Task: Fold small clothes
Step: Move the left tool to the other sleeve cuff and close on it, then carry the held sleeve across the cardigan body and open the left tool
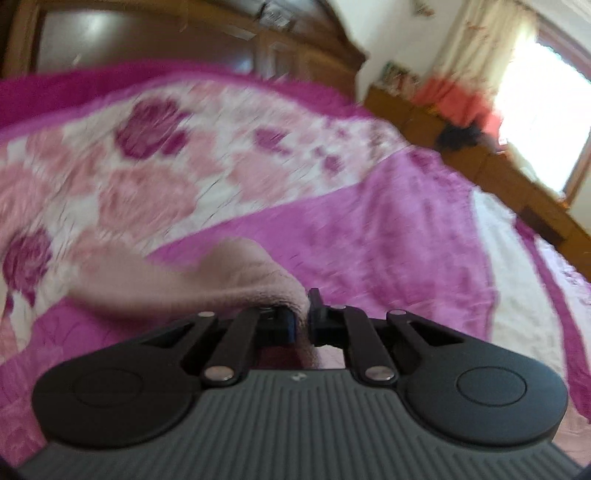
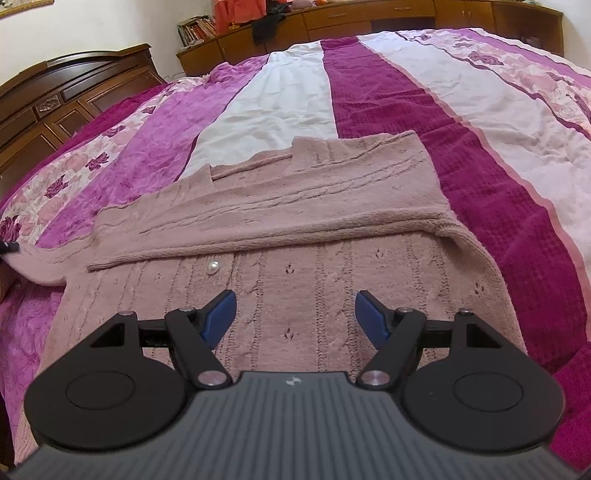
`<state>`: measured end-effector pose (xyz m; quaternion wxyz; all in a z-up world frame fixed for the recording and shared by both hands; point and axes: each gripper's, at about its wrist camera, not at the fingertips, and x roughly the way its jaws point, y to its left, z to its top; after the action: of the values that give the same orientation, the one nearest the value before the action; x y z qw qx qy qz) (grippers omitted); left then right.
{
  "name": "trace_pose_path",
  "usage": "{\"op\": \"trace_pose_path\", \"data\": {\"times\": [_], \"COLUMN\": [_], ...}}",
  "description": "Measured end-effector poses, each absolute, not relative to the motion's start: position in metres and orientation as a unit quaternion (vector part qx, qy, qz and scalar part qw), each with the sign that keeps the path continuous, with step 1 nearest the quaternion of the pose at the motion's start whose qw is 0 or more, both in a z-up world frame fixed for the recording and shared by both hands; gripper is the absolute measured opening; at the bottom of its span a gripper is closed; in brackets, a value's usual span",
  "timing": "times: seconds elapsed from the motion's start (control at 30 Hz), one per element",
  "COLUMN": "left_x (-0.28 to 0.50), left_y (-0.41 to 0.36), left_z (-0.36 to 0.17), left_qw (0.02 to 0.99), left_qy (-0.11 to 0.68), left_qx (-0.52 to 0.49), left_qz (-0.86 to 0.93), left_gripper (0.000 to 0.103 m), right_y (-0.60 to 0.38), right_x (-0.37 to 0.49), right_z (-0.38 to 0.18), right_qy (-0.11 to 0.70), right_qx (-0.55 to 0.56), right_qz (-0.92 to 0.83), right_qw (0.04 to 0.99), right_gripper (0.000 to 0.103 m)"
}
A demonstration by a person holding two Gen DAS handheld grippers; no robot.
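So the left gripper (image 1: 303, 317) has its jaws pinched nearly together on a fold of the dusty-pink knit sweater (image 1: 207, 280), and the fabric bunches up right at the fingertips and trails off to the gripper's left. That view is pretty blurry, so I can't make out which part of the sweater it's got. Past the tips there's just the pink and magenta floral bedspread (image 1: 369, 221), with a dark wooden headboard (image 1: 147, 33) further ahead.

The right gripper (image 2: 295, 317) is spread wide, blue pads (image 2: 221, 317) well apart, holding nothing. It hovers over the sweater (image 2: 295, 266), which lies flat on the striped bedspread (image 2: 388, 103) directly under and ahead of the fingers. Just ahead of the tips, a sleeve (image 2: 280, 206) is folded across the body of the sweater, running from the gripper's right toward its left. A small pearl button (image 2: 213, 266) sits on the knit a bit ahead of the left finger, just beside the sleeve's edge. Far ahead there's a low wooden cabinet (image 2: 332, 22) along the wall with some books (image 2: 197, 28) on it.
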<state>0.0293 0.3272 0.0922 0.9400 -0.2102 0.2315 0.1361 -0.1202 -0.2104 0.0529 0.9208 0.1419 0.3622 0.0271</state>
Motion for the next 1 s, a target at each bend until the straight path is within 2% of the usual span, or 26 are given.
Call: {"op": "trace_pose_path", "data": {"times": [0.2,0.4,0.8,1.0], "left_x": [0.018,0.018,0.030,0.039], "left_y": [0.276,0.224,0.134,0.080], "left_z": [0.137,0.157,0.163,0.146], "left_qw": [0.965,0.975,0.974,0.973], "left_qy": [0.176,0.160,0.169,0.188], "left_qx": [-0.175,-0.147,-0.146,-0.118], "left_qz": [0.085,0.042,-0.035,-0.067], "left_gripper": [0.008,0.008,0.008,0.008], "right_y": [-0.216,-0.223,-0.237,-0.248], "right_x": [-0.123,-0.127,-0.130,-0.131], "right_z": [0.053,0.055,0.047,0.042], "right_qy": [0.357,0.349,0.350,0.351], "right_qx": [0.150,0.159,0.181,0.194], "right_qz": [0.026,0.024,0.019,0.016], "right_qw": [0.922,0.923,0.919,0.916], "right_gripper": [0.077,0.077,0.077,0.077]}}
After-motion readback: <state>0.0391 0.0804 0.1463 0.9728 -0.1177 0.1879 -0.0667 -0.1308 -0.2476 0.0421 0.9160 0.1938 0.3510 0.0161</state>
